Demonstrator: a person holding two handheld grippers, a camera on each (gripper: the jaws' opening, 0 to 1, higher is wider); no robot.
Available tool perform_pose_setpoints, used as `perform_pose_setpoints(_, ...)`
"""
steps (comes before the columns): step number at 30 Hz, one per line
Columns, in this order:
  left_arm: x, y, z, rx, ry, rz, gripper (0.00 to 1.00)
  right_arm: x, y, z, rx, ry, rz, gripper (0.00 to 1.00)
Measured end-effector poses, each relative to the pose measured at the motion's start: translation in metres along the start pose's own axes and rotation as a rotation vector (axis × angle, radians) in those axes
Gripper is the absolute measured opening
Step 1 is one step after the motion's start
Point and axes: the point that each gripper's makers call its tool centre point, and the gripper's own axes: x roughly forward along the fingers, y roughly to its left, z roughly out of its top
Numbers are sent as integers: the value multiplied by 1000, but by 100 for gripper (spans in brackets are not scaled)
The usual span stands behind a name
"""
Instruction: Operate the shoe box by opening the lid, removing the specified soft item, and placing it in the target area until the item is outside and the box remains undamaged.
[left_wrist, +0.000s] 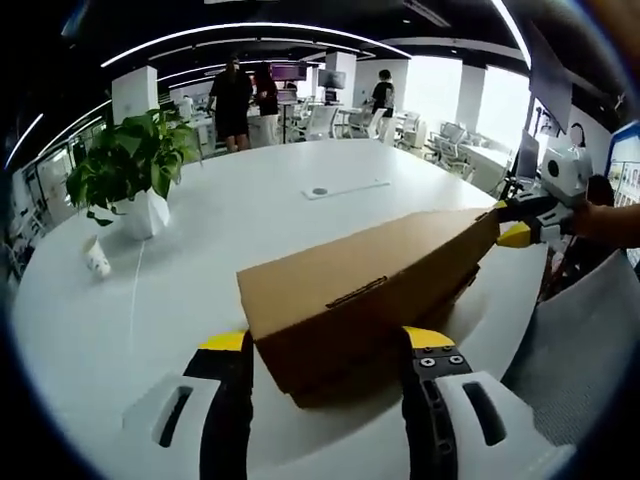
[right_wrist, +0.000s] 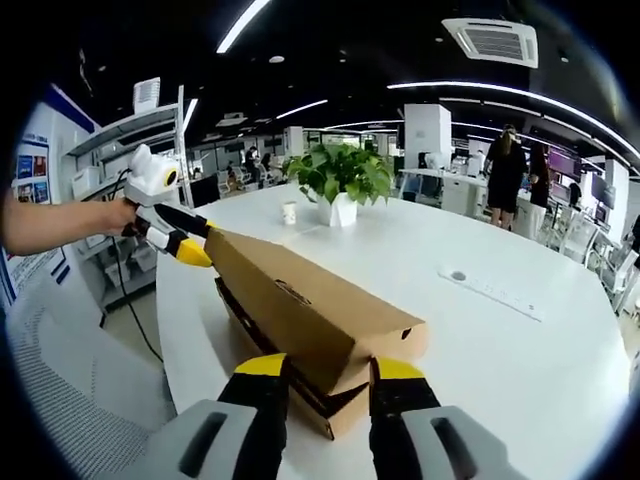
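A brown cardboard shoe box (left_wrist: 350, 290) lies lengthwise on the white table (left_wrist: 200, 300). Its lid (right_wrist: 300, 300) is tilted up, and a dark gap shows above the base (right_wrist: 300, 385). My left gripper (left_wrist: 325, 345) clasps the near end of the lid, one jaw against each side. At the far end, the right gripper (left_wrist: 520, 232) holds the lid's other end. In the right gripper view, my right gripper (right_wrist: 330, 368) straddles the near end, and the left gripper (right_wrist: 185, 245), held by a person's hand (right_wrist: 110, 215), sits at the far end. The box's contents are hidden.
A potted green plant (left_wrist: 140, 170) (right_wrist: 340, 180) and a small paper cup (left_wrist: 97, 258) (right_wrist: 289, 212) stand near the table's edge. A cable port (left_wrist: 320, 190) lies mid-table. The table's edge (right_wrist: 170, 330) runs close beside the box. People stand at desks behind.
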Motion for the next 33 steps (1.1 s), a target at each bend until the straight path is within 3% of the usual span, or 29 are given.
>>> perform_pose_setpoints(6, -1, 1, 7, 28, -9, 11, 60, -2, -2, 9, 3, -20, -6, 29)
perform_pose_setpoints(33, 1, 20, 44, 21, -83, 40, 56, 2, -22, 43, -7, -82, -51, 27)
